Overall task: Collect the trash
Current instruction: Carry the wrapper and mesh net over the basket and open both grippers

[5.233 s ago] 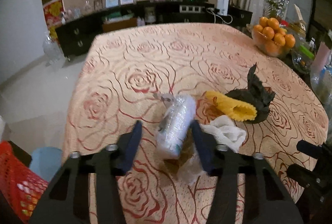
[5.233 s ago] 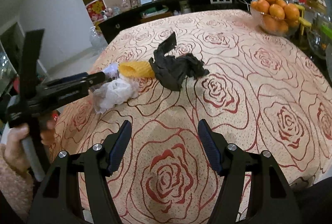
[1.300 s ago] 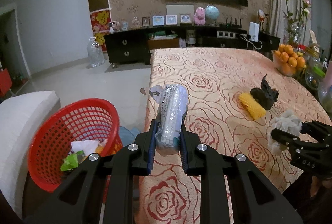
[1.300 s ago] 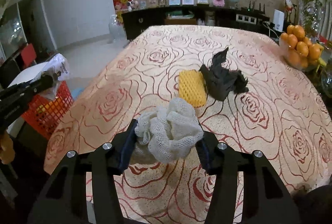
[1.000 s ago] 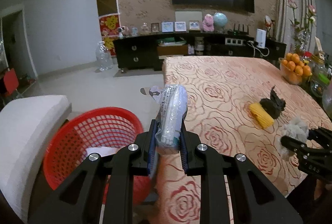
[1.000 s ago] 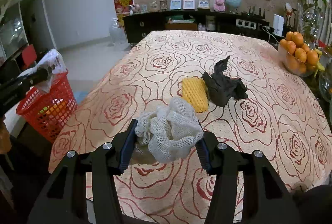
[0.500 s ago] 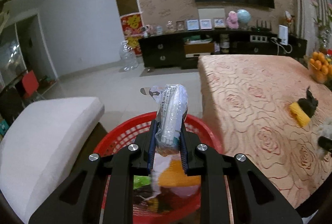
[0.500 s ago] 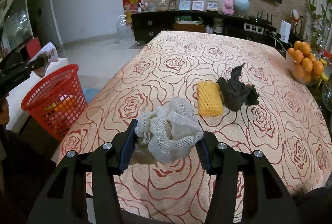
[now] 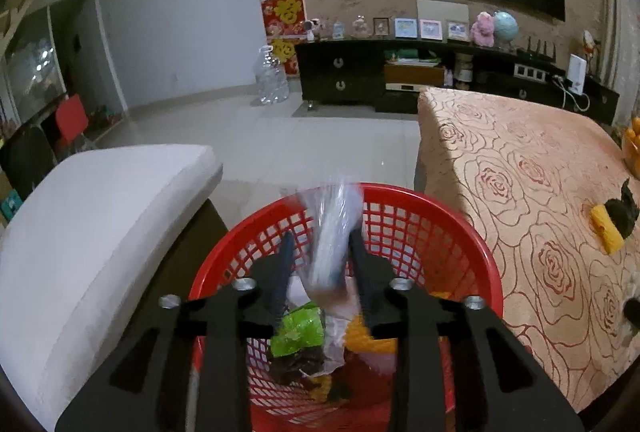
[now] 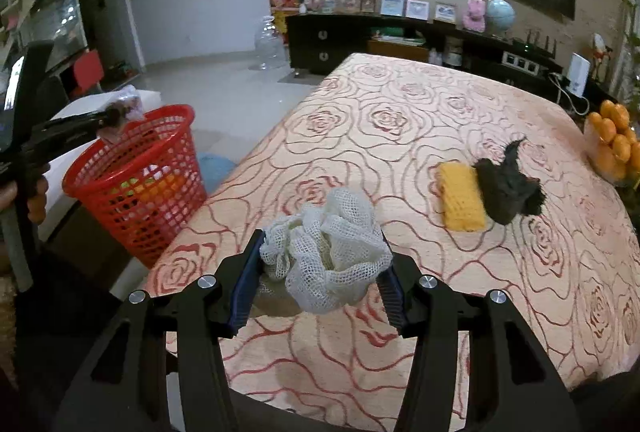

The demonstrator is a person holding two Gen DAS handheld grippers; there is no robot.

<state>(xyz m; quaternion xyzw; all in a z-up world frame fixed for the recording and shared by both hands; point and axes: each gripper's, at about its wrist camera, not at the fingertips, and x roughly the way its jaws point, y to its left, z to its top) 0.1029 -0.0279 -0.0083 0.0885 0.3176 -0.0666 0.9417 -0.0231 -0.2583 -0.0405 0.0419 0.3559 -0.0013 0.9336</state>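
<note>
My left gripper [image 9: 320, 240] hangs over the red mesh basket [image 9: 440, 200] with its jaws opening. A clear plastic wrapper [image 9: 332, 228] is blurred between its fingers and is slipping down toward the trash in the basket; the pads no longer press on it. In the right wrist view my right gripper [image 10: 320, 244] is shut on a crumpled white mesh net [image 10: 332, 256] above the table's near left edge. On the table lie a yellow foam net [image 10: 460, 200] and a black plastic bag [image 10: 506, 188]. The basket [image 10: 132, 168] stands off the table's left side, under the left gripper [image 10: 108, 118].
The table [image 10: 400, 120] has a rose-patterned cloth, with a bowl of oranges [image 10: 616, 144] at its right edge. A white cushioned seat [image 9: 92, 216] stands beside the basket. A person's hand [image 10: 34, 200] holds the left gripper's handle. A large water bottle [image 9: 272, 80] stands on the floor.
The left gripper swung left over the basket, and its jaws have parted around the wrapper, which now drops blurred. The right gripper moved left with the mesh net still held.
</note>
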